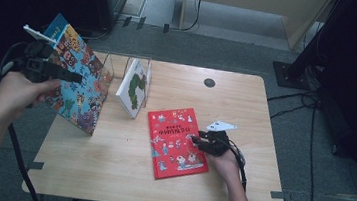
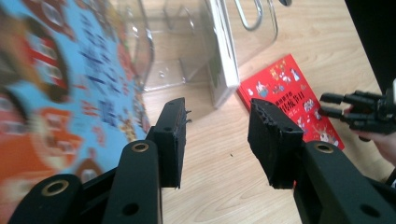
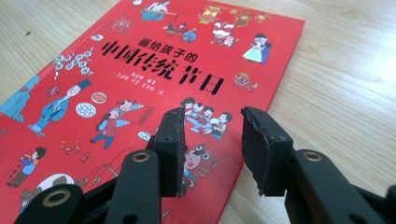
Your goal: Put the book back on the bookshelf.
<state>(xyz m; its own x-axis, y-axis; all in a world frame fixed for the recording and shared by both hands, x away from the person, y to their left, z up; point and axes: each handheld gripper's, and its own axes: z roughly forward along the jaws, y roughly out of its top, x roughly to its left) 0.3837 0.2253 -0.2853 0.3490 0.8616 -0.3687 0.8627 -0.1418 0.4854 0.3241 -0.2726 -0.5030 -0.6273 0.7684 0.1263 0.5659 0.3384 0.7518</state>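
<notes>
A pale wooden table stands on grey floor; left gripper and right gripper both gape, holding nothing.

The left gripper is raised at the table's left edge, its jaws parted with nothing between them. The right gripper sits low over the table, jaws parted and empty, forearm reaching in from below.

Lab: cables, stand base
</notes>
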